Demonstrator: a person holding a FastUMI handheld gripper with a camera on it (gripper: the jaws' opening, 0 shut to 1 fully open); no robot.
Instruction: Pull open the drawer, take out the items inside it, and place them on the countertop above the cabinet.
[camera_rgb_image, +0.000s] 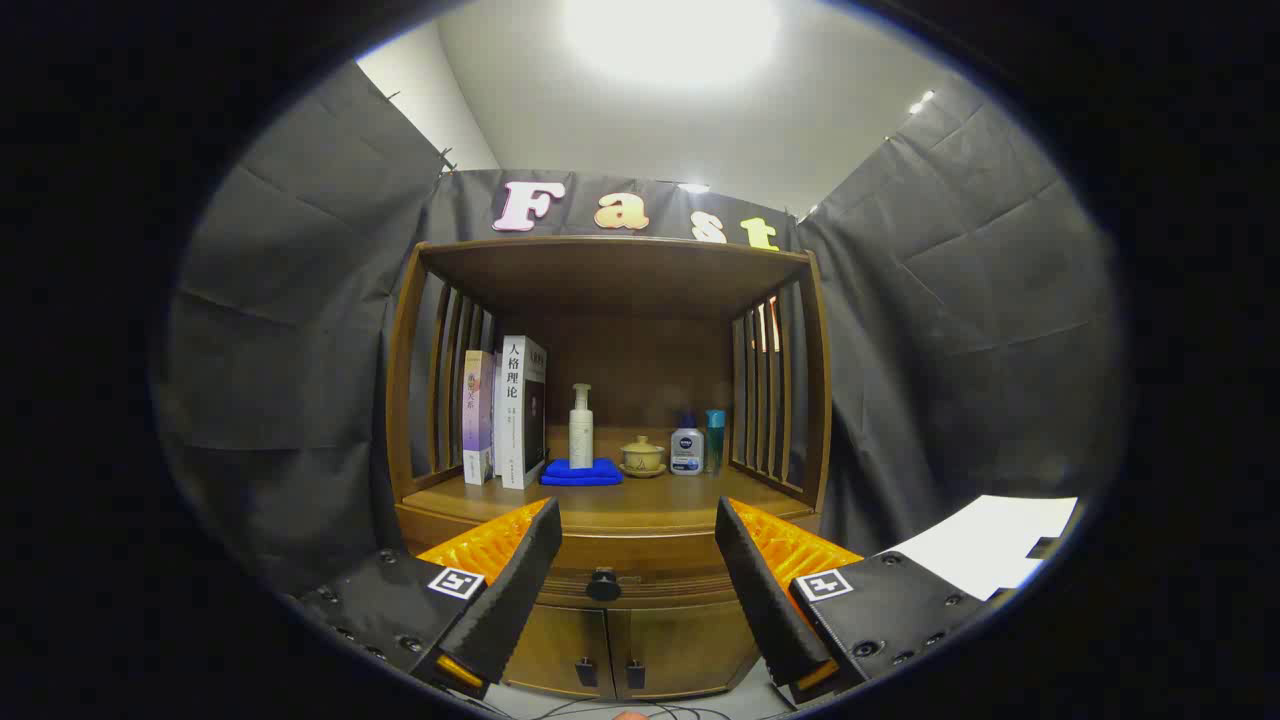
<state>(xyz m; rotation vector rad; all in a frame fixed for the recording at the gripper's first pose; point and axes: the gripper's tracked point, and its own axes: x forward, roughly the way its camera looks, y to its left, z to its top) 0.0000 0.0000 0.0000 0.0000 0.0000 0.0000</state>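
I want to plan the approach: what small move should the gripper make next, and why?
Probably ease straight forward toward the drawer knob. The gripper is open, the knob sits between its fingers but beyond them, untouched, and the drawer looks closed.

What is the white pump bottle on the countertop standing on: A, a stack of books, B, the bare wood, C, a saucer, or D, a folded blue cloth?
D: the pump bottle stands upright on the folded blue cloth, beyond the open gripper.

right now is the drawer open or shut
Shut: the drawer front sits flush, its knob between the open gripper fingers, untouched.
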